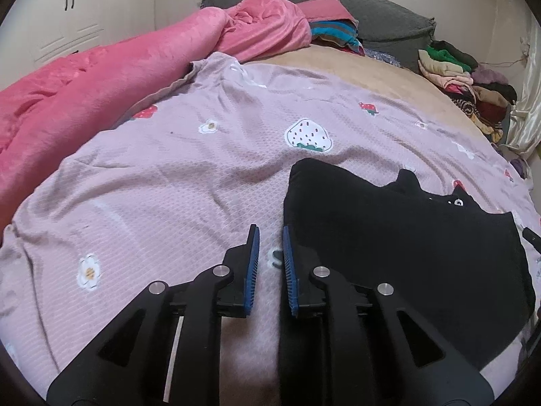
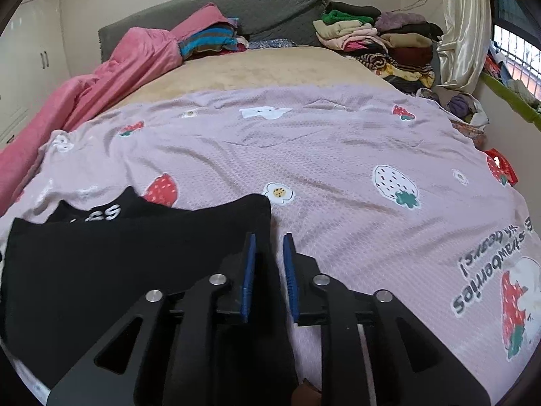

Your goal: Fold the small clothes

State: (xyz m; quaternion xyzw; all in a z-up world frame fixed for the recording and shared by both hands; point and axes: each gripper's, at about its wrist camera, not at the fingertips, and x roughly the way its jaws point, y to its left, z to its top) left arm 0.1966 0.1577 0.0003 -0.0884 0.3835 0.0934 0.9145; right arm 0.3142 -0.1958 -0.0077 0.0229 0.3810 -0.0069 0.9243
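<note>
A small black garment (image 1: 399,237) with white lettering lies partly folded on the lilac strawberry-print sheet (image 1: 169,176). My left gripper (image 1: 270,233) is open and empty, hovering just over the garment's left edge, its right finger above the black cloth. In the right wrist view the same garment (image 2: 118,253) lies at the lower left. My right gripper (image 2: 268,240) is open and empty over the garment's right edge, its left finger above the cloth and its right finger above the sheet (image 2: 338,169).
A pink blanket (image 1: 101,84) is bunched along the bed's left side. Piles of clothes (image 2: 382,40) sit at the far right by a cream curtain (image 2: 463,17). A grey headboard (image 2: 236,10) and striped cloth (image 2: 209,40) are at the back.
</note>
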